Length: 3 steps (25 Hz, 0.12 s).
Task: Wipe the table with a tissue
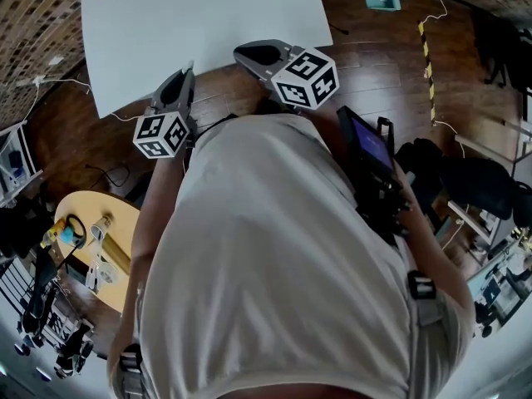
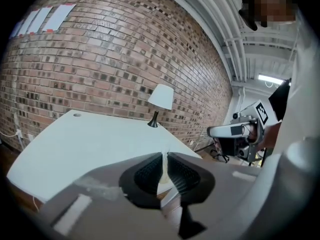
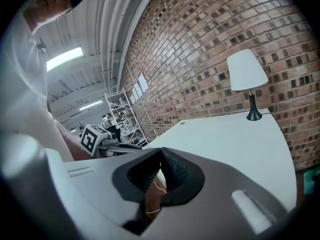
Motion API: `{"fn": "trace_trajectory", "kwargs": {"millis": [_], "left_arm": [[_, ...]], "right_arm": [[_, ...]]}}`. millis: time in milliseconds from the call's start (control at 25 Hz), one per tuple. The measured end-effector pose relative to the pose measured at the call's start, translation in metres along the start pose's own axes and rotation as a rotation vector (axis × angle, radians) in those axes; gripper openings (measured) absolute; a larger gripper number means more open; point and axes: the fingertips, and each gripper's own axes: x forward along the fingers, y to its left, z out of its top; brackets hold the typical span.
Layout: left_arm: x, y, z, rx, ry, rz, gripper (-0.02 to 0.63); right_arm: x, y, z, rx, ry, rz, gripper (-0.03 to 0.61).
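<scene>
The white table (image 1: 208,23) lies ahead of me, its top bare in the head view. My left gripper (image 1: 184,77) hovers at the table's near edge, and its jaws (image 2: 165,156) are pinched on a thin cream strip of tissue (image 2: 163,170) whose tip pokes up between the pads. To its right, my right gripper (image 1: 249,54) is held just off the same edge, over the wooden floor. In its own view the right gripper (image 3: 161,153) has its tips together and nothing between them. Each gripper shows in the other's view: the right gripper (image 2: 225,130) and the left gripper (image 3: 125,146).
A white-shaded lamp (image 2: 161,99) stands at the table's far corner by the brick wall (image 2: 100,64). A round yellow side table (image 1: 100,223) with small tools is at lower left. Black chairs (image 1: 474,181) and cables on the wooden floor (image 1: 374,65) are to the right.
</scene>
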Motion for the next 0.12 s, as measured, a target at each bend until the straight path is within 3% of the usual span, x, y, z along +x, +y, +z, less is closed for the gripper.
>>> {"fn": "trace_trajectory", "kwargs": {"millis": [120], "left_arm": [[0.0006,-0.0008,-0.0026,-0.006,0.003,-0.003,0.037]], "right_arm": [[-0.0049,0.0009,-0.0008,-0.002,0.002,-0.006,0.008]]}}
